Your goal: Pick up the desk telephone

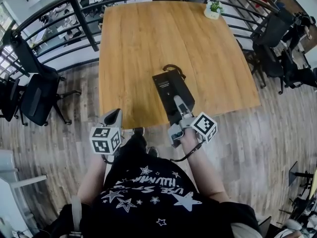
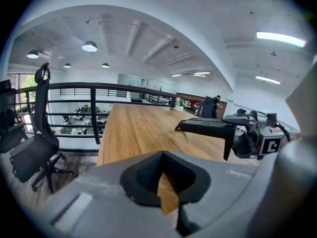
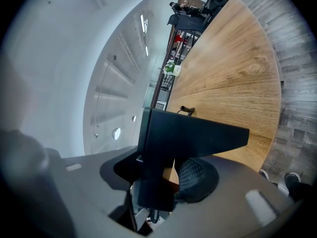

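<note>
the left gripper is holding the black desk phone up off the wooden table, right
Not quite. The right gripper holds the black desk phone up off the wooden table, not the left one. The right gripper view shows its jaws clamped on the phone's edge, and the head view shows the left gripper off to the side of it.

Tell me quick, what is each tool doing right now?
Left tool: closed, holding nothing.
Right tool: closed on the desk telephone.
</note>
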`<action>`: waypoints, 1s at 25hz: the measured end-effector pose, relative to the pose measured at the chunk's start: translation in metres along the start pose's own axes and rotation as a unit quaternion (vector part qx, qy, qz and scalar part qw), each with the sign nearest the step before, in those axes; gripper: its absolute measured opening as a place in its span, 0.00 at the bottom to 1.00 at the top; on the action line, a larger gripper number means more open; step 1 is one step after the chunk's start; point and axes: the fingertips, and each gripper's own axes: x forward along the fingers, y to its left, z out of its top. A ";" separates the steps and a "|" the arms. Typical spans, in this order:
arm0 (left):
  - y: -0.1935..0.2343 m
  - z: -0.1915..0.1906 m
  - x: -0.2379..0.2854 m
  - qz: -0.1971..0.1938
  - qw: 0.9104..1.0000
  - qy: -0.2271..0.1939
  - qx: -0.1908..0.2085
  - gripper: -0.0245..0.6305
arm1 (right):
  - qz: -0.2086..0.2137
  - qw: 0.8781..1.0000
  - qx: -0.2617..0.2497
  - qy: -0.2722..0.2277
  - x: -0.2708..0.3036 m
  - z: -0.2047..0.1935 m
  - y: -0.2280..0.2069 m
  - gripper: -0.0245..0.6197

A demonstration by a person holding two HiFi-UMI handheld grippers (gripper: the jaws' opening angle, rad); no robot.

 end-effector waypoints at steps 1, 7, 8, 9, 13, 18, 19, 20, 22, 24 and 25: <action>-0.001 -0.002 -0.004 0.001 1.000 -0.001 -0.001 0.04 | 0.000 1.000 0.000 0.001 -0.004 -0.001 -0.001 0.35; -0.001 -0.007 -0.018 0.006 1.000 -0.004 0.004 0.04 | 0.003 1.000 0.000 0.002 -0.017 -0.010 0.000 0.35; 0.000 -0.007 -0.019 0.006 1.000 -0.005 0.004 0.04 | -0.001 1.000 -0.001 0.002 -0.019 -0.011 -0.001 0.35; 0.001 -0.007 -0.019 0.006 1.000 -0.007 0.004 0.04 | -0.007 1.000 -0.002 0.002 -0.021 -0.013 -0.001 0.35; 0.005 -0.002 -0.024 -0.003 1.000 -0.012 0.007 0.04 | 0.009 1.000 -0.013 -0.001 -0.020 -0.021 0.006 0.35; 0.017 -0.009 -0.045 -0.021 1.000 -0.013 0.015 0.04 | -0.002 1.000 0.004 -0.020 -0.030 -0.047 0.012 0.35; 0.021 -0.012 -0.051 -0.025 0.999 -0.014 0.016 0.04 | -0.003 1.000 0.006 -0.024 -0.033 -0.054 0.013 0.35; 0.025 -0.014 -0.057 -0.028 0.999 -0.015 0.018 0.04 | -0.007 1.000 0.007 -0.028 -0.037 -0.061 0.015 0.35; 0.034 -0.018 -0.068 -0.032 0.999 -0.016 0.021 0.04 | -0.013 0.999 0.002 -0.033 -0.041 -0.073 0.019 0.35; 0.042 -0.021 -0.077 -0.036 0.999 -0.016 0.022 0.04 | -0.006 0.999 -0.005 -0.038 -0.044 -0.082 0.026 0.35; 0.046 -0.022 -0.082 -0.038 0.999 -0.015 0.023 0.04 | -0.006 0.999 -0.003 -0.043 -0.046 -0.086 0.029 0.35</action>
